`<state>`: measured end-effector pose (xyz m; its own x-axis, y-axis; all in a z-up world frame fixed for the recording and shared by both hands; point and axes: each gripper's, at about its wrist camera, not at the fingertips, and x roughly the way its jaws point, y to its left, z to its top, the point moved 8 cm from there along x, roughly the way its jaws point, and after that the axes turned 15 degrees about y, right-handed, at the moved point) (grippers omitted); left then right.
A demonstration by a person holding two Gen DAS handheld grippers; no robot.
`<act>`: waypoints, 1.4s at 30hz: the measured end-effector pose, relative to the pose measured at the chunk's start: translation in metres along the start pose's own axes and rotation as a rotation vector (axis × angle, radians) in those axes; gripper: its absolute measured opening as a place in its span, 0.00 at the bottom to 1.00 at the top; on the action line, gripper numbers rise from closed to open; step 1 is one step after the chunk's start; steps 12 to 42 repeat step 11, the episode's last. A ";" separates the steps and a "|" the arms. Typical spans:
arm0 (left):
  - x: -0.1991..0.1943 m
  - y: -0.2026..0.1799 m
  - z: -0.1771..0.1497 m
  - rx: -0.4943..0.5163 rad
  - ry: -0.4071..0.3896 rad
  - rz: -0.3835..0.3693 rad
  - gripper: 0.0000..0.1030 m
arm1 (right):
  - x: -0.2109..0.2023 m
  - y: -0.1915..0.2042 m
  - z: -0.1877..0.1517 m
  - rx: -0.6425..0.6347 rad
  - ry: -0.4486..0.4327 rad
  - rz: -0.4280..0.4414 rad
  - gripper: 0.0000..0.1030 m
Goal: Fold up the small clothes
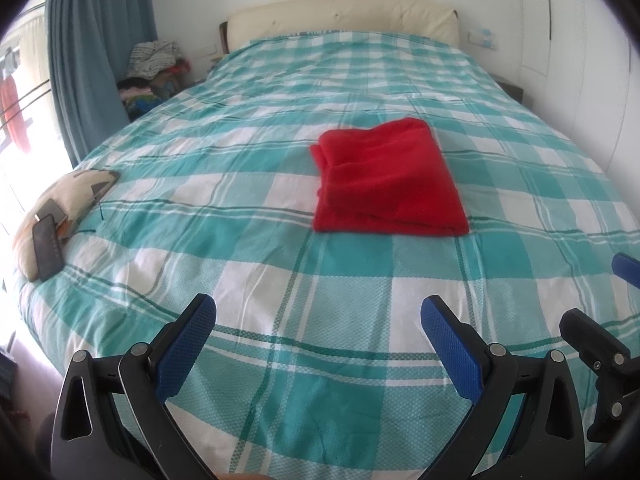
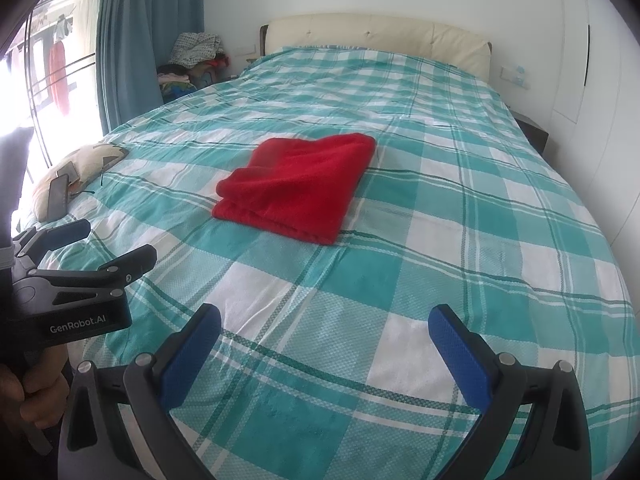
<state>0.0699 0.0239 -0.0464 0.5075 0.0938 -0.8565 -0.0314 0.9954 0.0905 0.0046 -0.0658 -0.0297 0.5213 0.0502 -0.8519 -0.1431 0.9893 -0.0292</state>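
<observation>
Fleece, soft and light by its look: the red folded fleece garment (image 1: pixel 386 178) lies mid-bed on the teal-and-white checked bedspread (image 1: pixel 248 264), well apart from both grippers. Left gripper (image 1: pixel 318 320) and right gripper (image 2: pixel 324 326) have fingers spread wide, empty. Pinch its layered near edge (limp, likely to slump).

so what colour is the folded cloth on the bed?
Solid red cloth; clearest in the left wrist view.

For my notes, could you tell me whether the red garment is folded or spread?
Folded: the red garment lies as a compact rectangle with stacked layers along its edge.
</observation>
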 end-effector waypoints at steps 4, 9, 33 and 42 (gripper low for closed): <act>0.001 -0.001 0.000 0.008 -0.002 0.001 1.00 | 0.000 0.000 0.000 0.000 0.001 0.001 0.99; 0.001 -0.003 -0.001 0.025 -0.007 0.002 1.00 | 0.001 0.002 -0.001 -0.002 0.002 0.003 0.99; 0.000 -0.004 -0.001 0.031 -0.013 0.007 1.00 | 0.001 0.002 -0.001 -0.002 0.002 0.004 0.99; 0.000 -0.004 -0.001 0.031 -0.013 0.007 1.00 | 0.001 0.002 -0.001 -0.002 0.002 0.004 0.99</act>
